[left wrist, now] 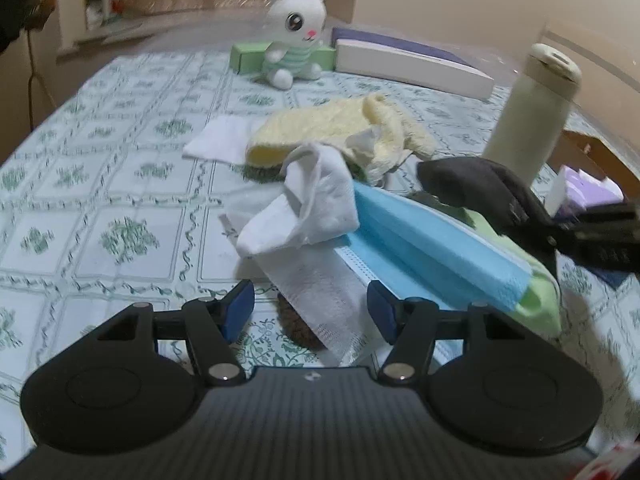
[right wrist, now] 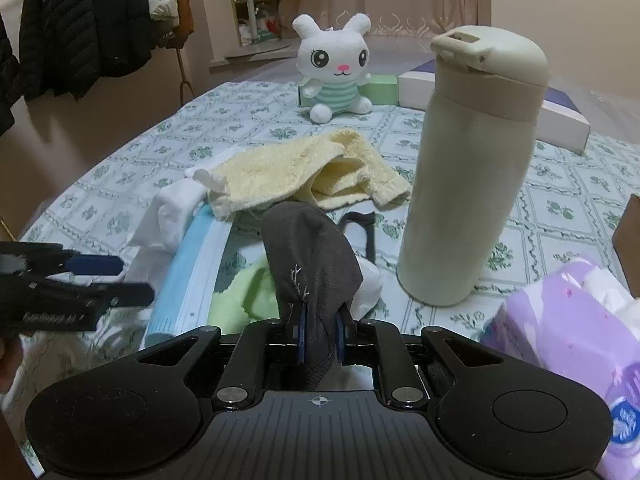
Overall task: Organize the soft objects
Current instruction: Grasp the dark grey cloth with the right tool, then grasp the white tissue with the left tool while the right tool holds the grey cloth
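Observation:
A pile of soft things lies on the patterned tablecloth: a yellow towel, a white tissue, a blue face mask and a green cloth. My left gripper is open, its blue pads either side of a white gauze strip. My right gripper is shut on a dark grey sock and holds it up; the sock also shows in the left wrist view. The left gripper shows at the left of the right wrist view.
A white plush bunny sits at the table's far side before a green box and a white box. A tall cream bottle stands right of the pile. A purple tissue pack lies at right.

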